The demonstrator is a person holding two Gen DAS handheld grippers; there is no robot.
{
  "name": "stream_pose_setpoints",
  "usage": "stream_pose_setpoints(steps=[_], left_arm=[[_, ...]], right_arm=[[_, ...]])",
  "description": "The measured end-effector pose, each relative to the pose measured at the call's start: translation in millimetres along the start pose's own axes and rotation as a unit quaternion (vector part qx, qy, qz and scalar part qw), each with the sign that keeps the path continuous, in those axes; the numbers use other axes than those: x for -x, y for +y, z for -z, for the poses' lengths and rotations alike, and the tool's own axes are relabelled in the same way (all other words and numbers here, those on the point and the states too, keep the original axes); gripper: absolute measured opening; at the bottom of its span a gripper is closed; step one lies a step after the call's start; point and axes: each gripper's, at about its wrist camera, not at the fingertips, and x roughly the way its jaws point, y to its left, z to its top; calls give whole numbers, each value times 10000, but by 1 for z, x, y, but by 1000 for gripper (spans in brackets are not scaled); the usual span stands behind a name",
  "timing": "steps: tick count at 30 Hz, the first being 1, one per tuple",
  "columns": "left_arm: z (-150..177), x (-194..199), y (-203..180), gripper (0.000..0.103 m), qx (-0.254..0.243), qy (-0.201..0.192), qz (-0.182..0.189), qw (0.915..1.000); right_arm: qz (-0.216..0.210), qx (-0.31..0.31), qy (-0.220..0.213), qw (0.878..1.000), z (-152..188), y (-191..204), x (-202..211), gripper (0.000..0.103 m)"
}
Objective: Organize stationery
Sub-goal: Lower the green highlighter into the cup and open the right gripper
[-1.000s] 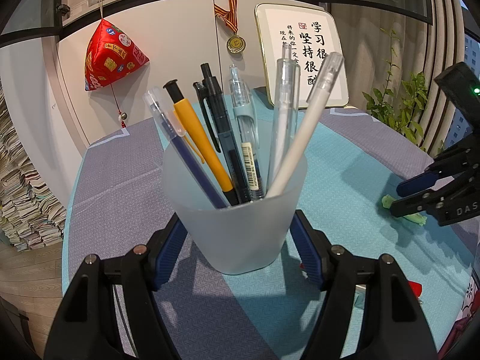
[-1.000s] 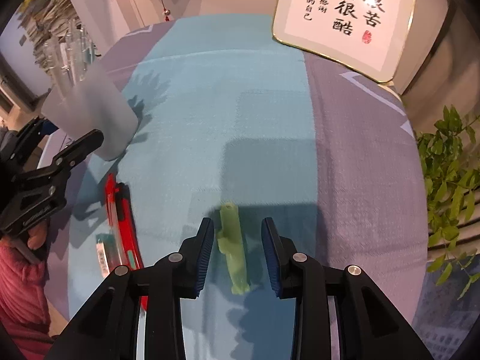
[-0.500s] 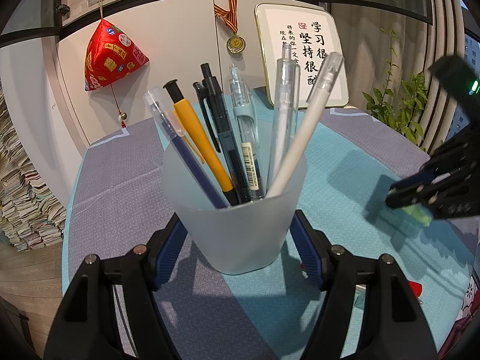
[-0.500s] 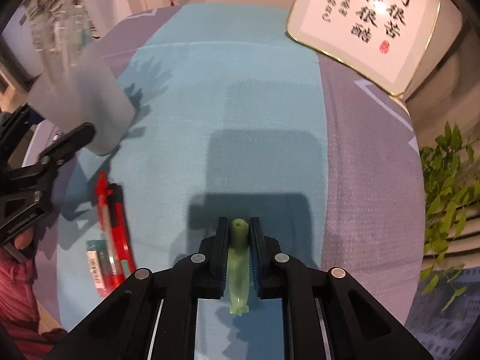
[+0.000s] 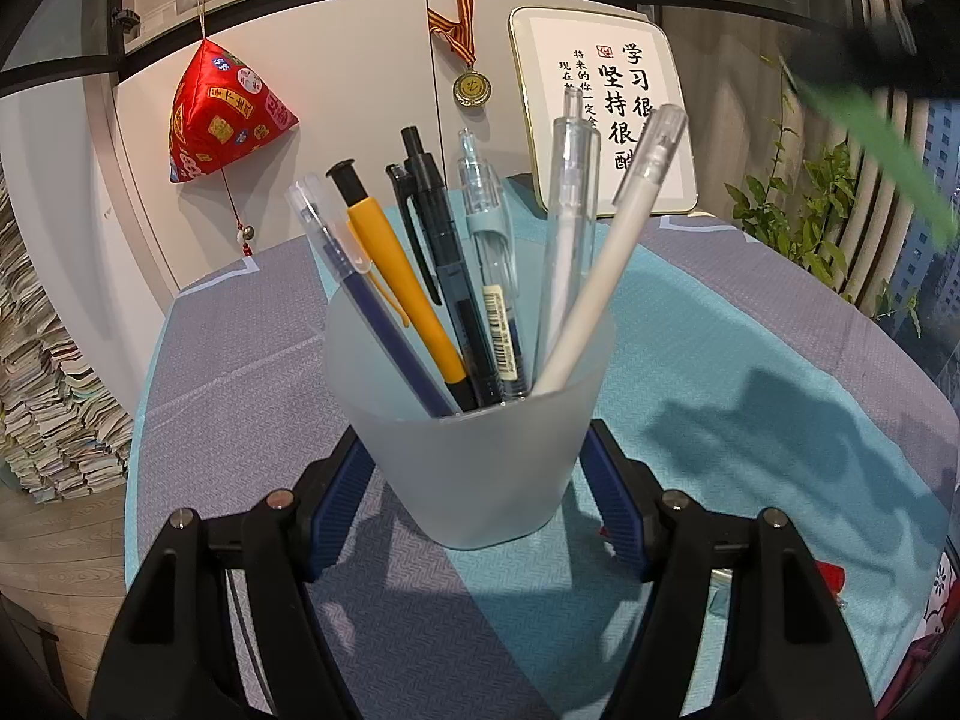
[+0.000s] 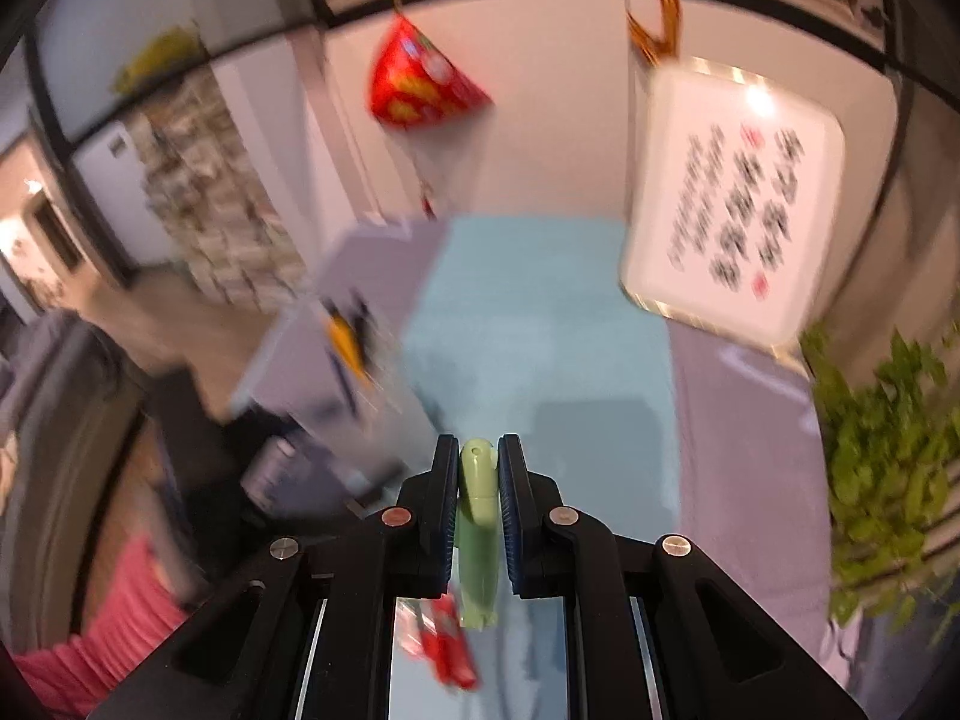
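My left gripper [image 5: 474,480] is shut on a frosted plastic cup [image 5: 474,450] that stands on the table and holds several pens [image 5: 480,276]. My right gripper [image 6: 478,480] is shut on a light green pen [image 6: 477,516] and holds it in the air. That pen shows as a blurred green streak [image 5: 876,150] at the upper right of the left wrist view, above and right of the cup. The cup [image 6: 360,396] shows blurred at left in the right wrist view.
A red pen [image 6: 444,642] lies on the teal and grey tablecloth [image 5: 750,360] below my right gripper. A framed calligraphy board [image 5: 606,114] leans at the back. A green plant [image 5: 798,222] stands at the right. A red ornament [image 5: 222,114] hangs on the cabinet.
My right gripper closed on the green pen, lifted it off the table and swung up toward the cup. The left gripper and the cup have not moved.
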Motion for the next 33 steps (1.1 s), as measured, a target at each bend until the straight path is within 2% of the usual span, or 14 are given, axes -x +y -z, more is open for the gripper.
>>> stream_pose_setpoints(steps=[2, 11, 17, 33], left_arm=[[0, 0, 0, 69, -1, 0, -1, 10000], [-1, 0, 0, 69, 9, 2, 8, 10000], [-1, 0, 0, 69, 4, 2, 2, 10000], [-1, 0, -1, 69, -5, 2, -7, 10000]], right_arm=[[-166, 118, -28, 9998, -14, 15, -4, 14], [-333, 298, 111, 9989, -56, 56, -56, 14], [-566, 209, 107, 9981, -55, 57, -83, 14], [-464, 293, 226, 9982, -46, 53, -94, 14]])
